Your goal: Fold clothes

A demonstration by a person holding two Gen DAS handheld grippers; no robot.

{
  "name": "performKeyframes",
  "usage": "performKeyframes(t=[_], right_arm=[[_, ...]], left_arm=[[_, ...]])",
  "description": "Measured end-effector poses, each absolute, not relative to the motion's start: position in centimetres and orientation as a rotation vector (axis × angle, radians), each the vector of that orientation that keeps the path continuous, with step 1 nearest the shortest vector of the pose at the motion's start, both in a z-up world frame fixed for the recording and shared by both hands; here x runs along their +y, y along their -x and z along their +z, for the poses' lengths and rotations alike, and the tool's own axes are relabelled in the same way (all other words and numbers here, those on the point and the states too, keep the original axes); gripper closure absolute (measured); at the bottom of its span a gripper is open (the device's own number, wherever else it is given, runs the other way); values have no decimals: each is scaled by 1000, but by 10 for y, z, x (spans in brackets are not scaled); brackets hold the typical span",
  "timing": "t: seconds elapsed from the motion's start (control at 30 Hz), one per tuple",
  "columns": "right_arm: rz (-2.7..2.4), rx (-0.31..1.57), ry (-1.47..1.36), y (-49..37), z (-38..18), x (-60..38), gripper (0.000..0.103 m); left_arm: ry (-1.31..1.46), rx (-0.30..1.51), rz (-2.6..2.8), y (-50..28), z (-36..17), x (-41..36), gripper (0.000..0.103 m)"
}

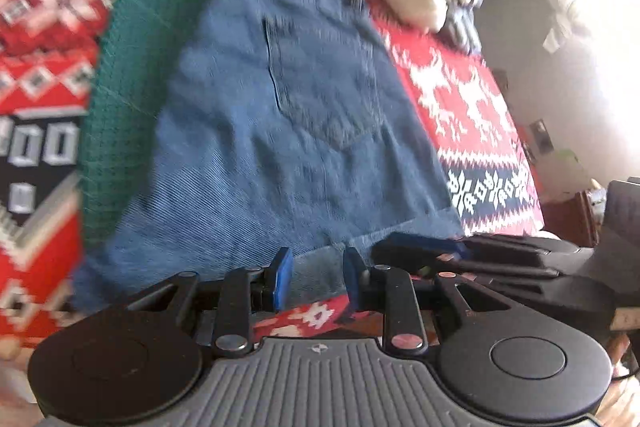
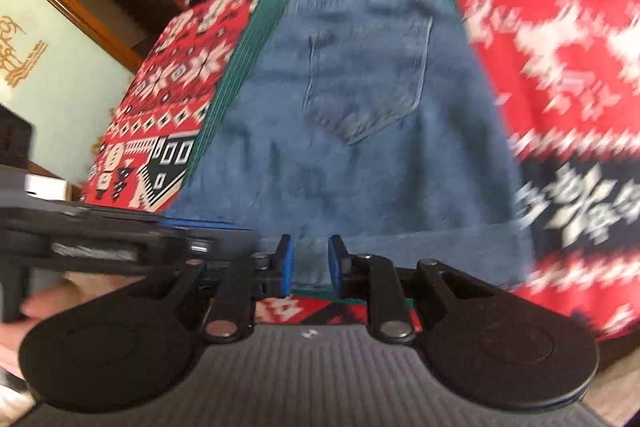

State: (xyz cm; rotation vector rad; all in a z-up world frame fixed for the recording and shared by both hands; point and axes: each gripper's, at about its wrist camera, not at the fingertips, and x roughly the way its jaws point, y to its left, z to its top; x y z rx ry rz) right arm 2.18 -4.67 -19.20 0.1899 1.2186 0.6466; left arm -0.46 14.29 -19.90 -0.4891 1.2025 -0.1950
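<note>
Left wrist view: both your hand-held grippers, left (image 1: 316, 277) and right (image 2: 311, 269), gape at the jeans' (image 1: 288, 131) near hem; pinch it next.

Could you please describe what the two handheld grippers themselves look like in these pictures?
Both match. The left gripper and right gripper each have two black fingers with blue pads, driven by black link bars on silver pivot pins. Behind sit two round black discs flanking a grey ribbed plate with a small emblem. No cables or sleeves show.
</note>
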Motion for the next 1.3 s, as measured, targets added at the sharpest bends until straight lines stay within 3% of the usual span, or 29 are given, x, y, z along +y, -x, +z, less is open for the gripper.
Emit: performKeyframes(t=[0.07, 0.1, 0.17, 0.3, 0.6, 1.3], right_arm=[[632, 1264, -239, -27, -204, -51, 86], [627, 1271, -269, -29, -207, -56, 93], [609, 1293, -299, -34, -212, -65, 103], [570, 1302, -347, -42, -216, -93, 103], [457, 1265, -424, -51, -210, -167, 103], [445, 1214, -406, -40, -209, -168, 103]], left_arm=[[526, 1213, -198, 4, -207, 146, 78], [546, 1217, -199, 4, -211, 148, 80], [581, 1227, -195, 5, -215, 155, 92], [682, 1245, -190, 12, -225, 175, 100], [721, 1232, -192, 33, -224, 206, 100], [658, 1205, -62, 48, -218, 227, 100]])
